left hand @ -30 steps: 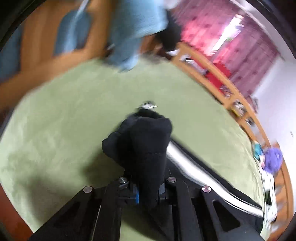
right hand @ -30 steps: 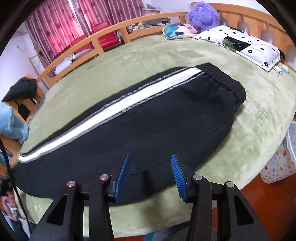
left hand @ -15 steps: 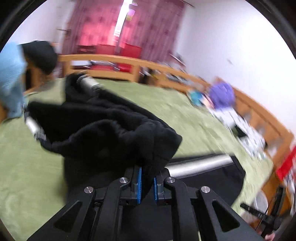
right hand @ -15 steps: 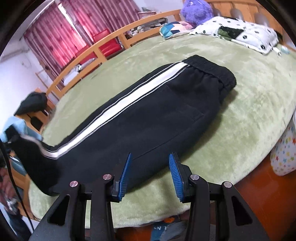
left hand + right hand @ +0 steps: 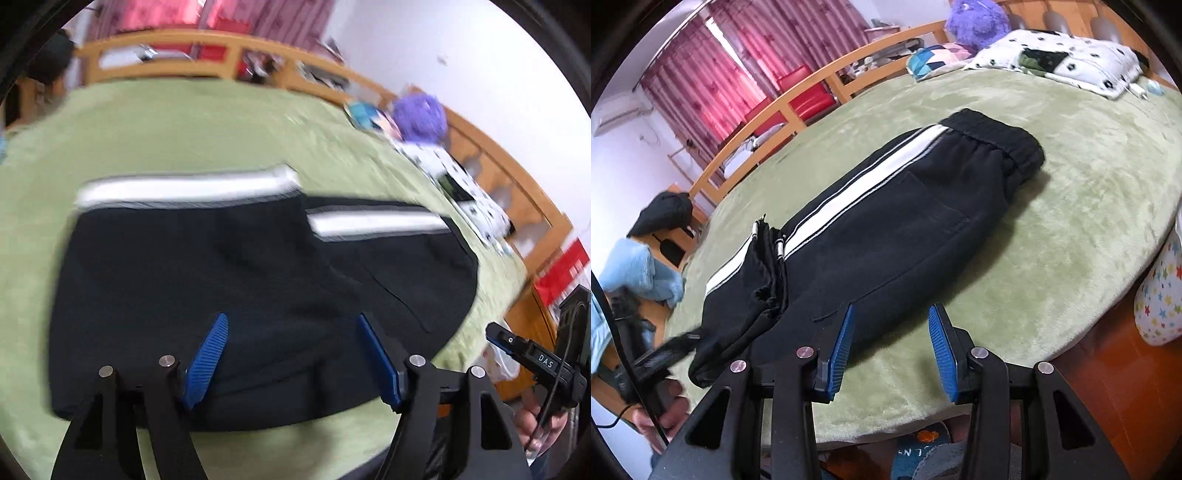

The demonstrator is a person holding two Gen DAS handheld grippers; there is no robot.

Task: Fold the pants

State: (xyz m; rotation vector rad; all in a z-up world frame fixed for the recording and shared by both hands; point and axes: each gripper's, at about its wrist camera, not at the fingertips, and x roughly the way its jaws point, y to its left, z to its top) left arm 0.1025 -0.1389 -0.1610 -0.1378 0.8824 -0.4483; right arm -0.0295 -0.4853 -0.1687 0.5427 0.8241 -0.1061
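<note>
Black pants (image 5: 886,221) with a white side stripe lie on the green bed. The leg end is folded back over the middle of the pants; the waistband points to the far right. In the left wrist view the pants (image 5: 221,277) lie doubled, with two stripe sections showing. My left gripper (image 5: 291,358) is open and empty just above the near edge of the folded part. My right gripper (image 5: 892,350) is open and empty over the bed's near edge, just short of the pants.
The green blanket (image 5: 1089,166) covers the bed inside a wooden frame (image 5: 812,88). A spotted pillow (image 5: 1063,55) and a purple plush toy (image 5: 979,18) sit at the far right. Blue cloth (image 5: 631,273) and a dark garment (image 5: 665,214) lie beyond the left end.
My left gripper carried the leg end over the pants, opened and let it go. The pants now lie folded in half. My right gripper stayed open and drew back a little.
</note>
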